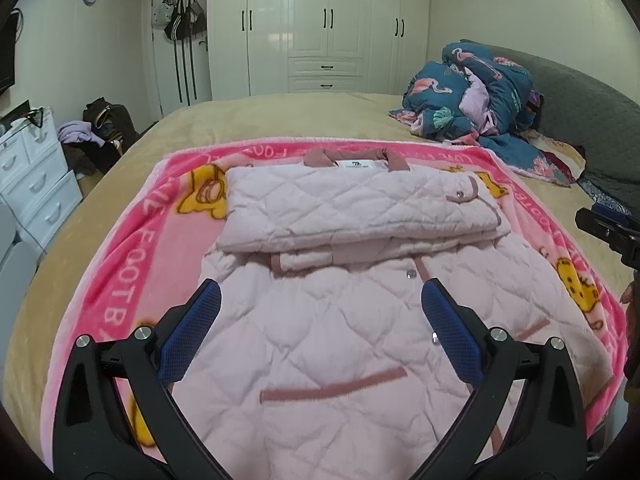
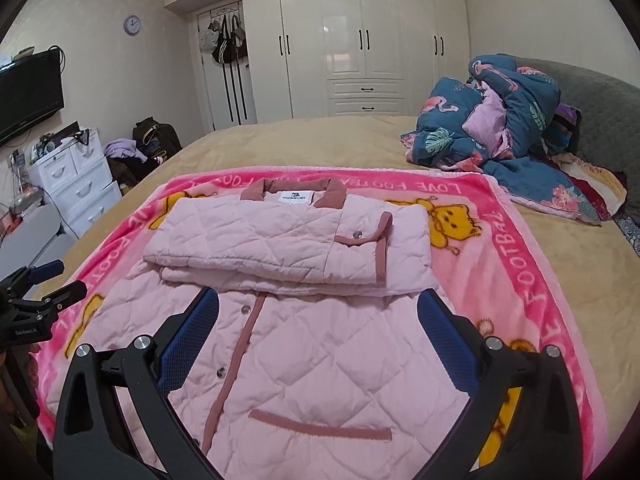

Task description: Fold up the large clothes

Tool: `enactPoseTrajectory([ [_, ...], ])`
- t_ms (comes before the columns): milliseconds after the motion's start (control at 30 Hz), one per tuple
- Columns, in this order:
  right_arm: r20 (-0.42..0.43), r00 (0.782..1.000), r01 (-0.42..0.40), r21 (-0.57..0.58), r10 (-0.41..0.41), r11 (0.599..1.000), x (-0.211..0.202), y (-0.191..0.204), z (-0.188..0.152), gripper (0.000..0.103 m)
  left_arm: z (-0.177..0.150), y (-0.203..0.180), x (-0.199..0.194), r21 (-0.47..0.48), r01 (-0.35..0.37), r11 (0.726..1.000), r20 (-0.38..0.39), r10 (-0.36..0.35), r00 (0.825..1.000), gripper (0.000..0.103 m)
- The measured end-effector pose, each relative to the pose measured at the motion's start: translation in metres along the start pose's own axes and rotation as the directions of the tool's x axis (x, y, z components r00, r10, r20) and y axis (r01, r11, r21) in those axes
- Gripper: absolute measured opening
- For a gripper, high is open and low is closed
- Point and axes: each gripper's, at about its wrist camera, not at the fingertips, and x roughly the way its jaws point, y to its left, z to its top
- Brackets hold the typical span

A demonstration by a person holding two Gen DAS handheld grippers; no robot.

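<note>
Left gripper [image 1: 320, 300] spread wide, empty, above quilted pink jacket [image 1: 320, 340] lying on fleecy pink blanket [image 1: 120, 280]. Right gripper [image 2: 318, 312] likewise agape; only there, wall television [image 2: 28, 96], perhaps off. Sleeves folded beyond both jaws.

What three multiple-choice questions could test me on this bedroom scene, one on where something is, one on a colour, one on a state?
1. Where does the pink quilted jacket lie?
A. On the pink blanket
B. On the drawers
C. On the floor

2. What colour is the jacket's collar?
A. Blue
B. Dusty rose
C. White

3. How do both grippers stand?
A. Shut on the jacket
B. Open, holding nothing
C. One shut

Answers: 1 A, the blanket's border shows all around it. 2 B, darker than the quilting. 3 B, the left gripper and right gripper have fingers spread, with the jacket lying flat.
</note>
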Motion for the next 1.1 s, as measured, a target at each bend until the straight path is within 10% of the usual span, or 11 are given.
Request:
enactPoseTrajectory([
  [633, -0.025, 0.999, -0.035, -0.029, 0.034, 0.999, -0.019, 0.015, -0.045, 0.099, -0.047, -0.007, -0.042, 0.001, 0.024, 1.000, 0.029, -0.024, 0.999, 0.094],
  [1100, -0.107, 0.992, -0.070, -0.041, 0.065, 0.997, -0.011, -0.001, -0.077, 0.099, -0.078, -0.005, -0.038, -0.066, -0.019, 0.998, -0.113, 0.012, 0.993, 0.094],
])
